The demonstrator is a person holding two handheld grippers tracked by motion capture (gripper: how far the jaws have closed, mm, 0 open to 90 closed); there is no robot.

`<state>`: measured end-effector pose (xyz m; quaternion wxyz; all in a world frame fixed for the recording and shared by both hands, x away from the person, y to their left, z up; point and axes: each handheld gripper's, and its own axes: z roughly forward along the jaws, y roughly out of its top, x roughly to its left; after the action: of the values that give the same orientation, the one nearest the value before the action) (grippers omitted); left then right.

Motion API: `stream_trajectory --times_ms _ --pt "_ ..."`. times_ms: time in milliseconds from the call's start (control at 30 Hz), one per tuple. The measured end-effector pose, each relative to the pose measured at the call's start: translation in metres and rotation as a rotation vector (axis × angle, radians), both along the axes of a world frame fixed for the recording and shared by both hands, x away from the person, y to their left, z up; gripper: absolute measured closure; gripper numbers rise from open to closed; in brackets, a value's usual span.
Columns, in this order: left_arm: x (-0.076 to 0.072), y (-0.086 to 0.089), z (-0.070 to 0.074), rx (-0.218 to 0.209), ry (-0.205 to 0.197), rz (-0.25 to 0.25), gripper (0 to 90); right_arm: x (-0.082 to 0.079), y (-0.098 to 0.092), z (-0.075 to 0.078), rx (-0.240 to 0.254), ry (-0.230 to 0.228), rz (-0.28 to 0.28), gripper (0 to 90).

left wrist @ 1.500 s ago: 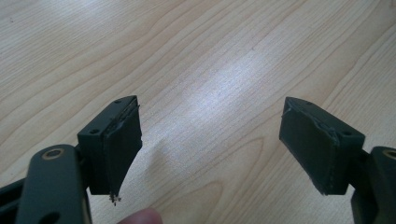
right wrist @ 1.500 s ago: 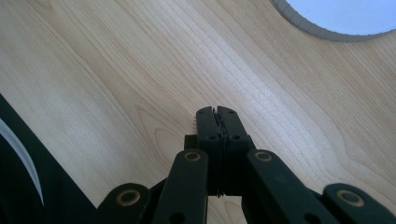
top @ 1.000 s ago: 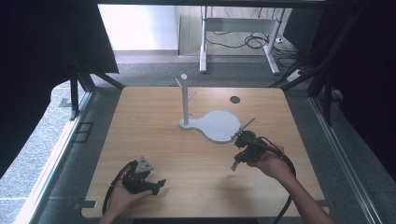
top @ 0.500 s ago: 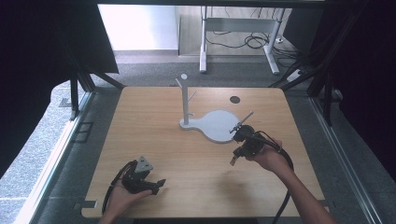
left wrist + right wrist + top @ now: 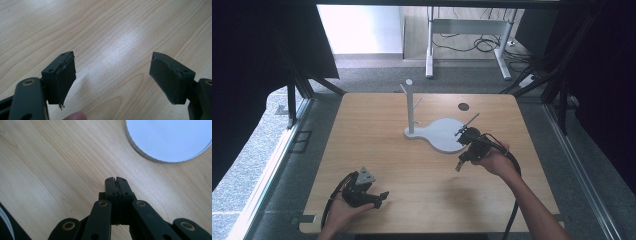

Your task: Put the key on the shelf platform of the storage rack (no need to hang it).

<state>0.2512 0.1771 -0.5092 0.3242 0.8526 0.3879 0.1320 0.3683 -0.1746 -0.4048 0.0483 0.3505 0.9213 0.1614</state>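
Right now the right gripper, jaws pressed together on nothing, hangs just off the white stand base toward the table's right edge, while the left gripper rests spread wide near the front-left corner, so best to part those jaws before reaching.

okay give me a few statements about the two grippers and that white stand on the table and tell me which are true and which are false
1. The left gripper has its jaws spread wide with nothing between them. True.
2. The right gripper is open. False: its jaws are pressed together, with nothing visible between them.
3. The white stand has an upright post with pegs at one end of its base. True.
4. The right gripper sits at the table's near left corner. False: it is beside the stand's round base, right of centre.
5. A cup hangs on the stand. False: its pegs are bare.
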Motion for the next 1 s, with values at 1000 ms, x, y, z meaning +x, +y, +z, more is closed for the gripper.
stream_trajectory --times_ms 1000 --pt "0.001 0.002 0.0 -0.003 0.002 -0.001 21.3 0.045 0.005 0.001 0.003 0.006 -0.072 89.9"
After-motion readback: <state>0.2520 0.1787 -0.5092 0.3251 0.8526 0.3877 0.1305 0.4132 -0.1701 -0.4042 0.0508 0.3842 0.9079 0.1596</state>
